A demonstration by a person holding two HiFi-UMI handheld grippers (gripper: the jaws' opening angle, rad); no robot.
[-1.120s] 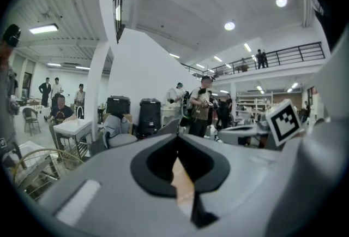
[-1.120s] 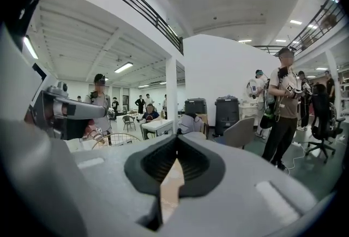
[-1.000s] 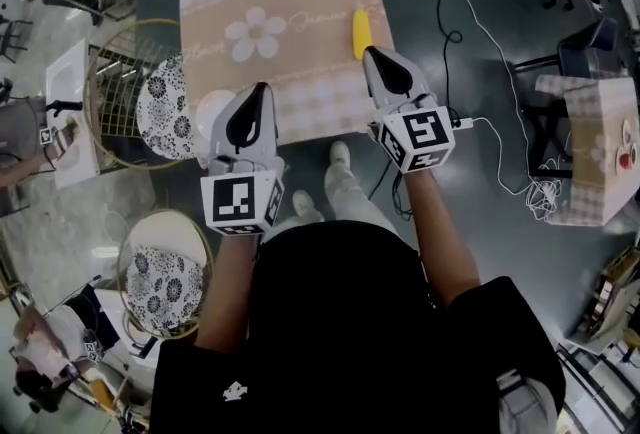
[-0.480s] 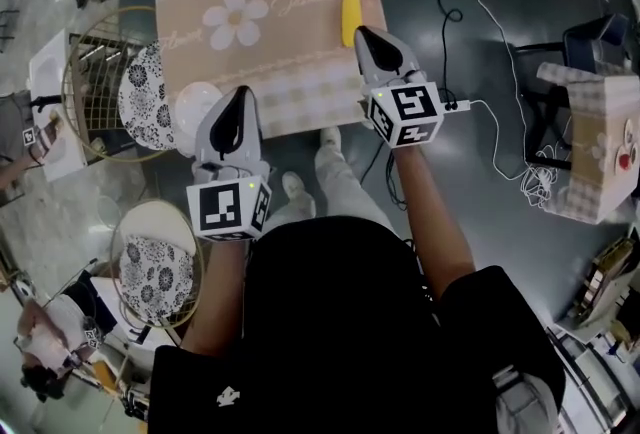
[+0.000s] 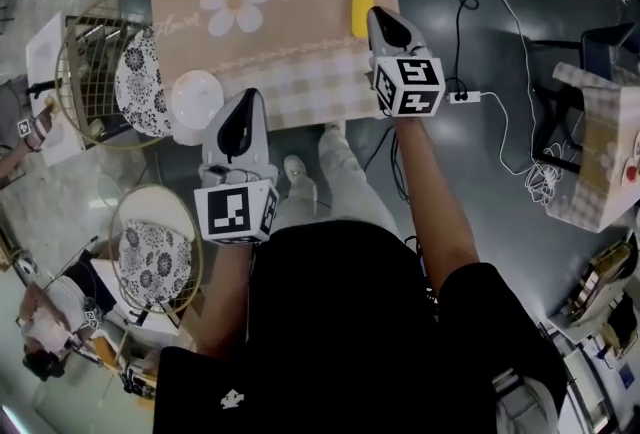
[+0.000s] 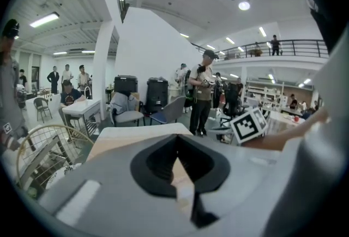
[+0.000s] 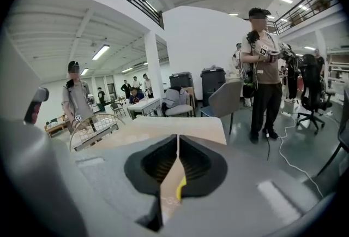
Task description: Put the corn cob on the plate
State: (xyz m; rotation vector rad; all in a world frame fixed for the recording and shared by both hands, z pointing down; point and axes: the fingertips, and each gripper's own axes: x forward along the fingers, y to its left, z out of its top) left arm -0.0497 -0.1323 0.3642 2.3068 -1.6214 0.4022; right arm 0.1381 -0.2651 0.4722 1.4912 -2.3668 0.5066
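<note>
Right gripper [image 5: 377, 14]: jaws closed tip to tip, nothing held, marker cube [image 5: 410, 86] at its rear, poised over the table's right edge. Corn cob [image 5: 361, 6]: yellow, lying lengthwise on the tablecloth just beside that gripper's tip, on its left in the head view; whether they touch cannot be told. Left gripper [image 5: 248, 95]: jaws likewise together and empty, at the table's near edge. Plate [image 5: 197, 100]: white, round, bare, at the near-left corner of the table, just beside the left gripper's tip and well apart from the cob. Table [image 5: 300, 62]: beige checked cloth with a white flower print. Surroundings: two round wire frames with patterned inserts at left, white cable [image 5: 505, 122] on dark floor at right
</note>
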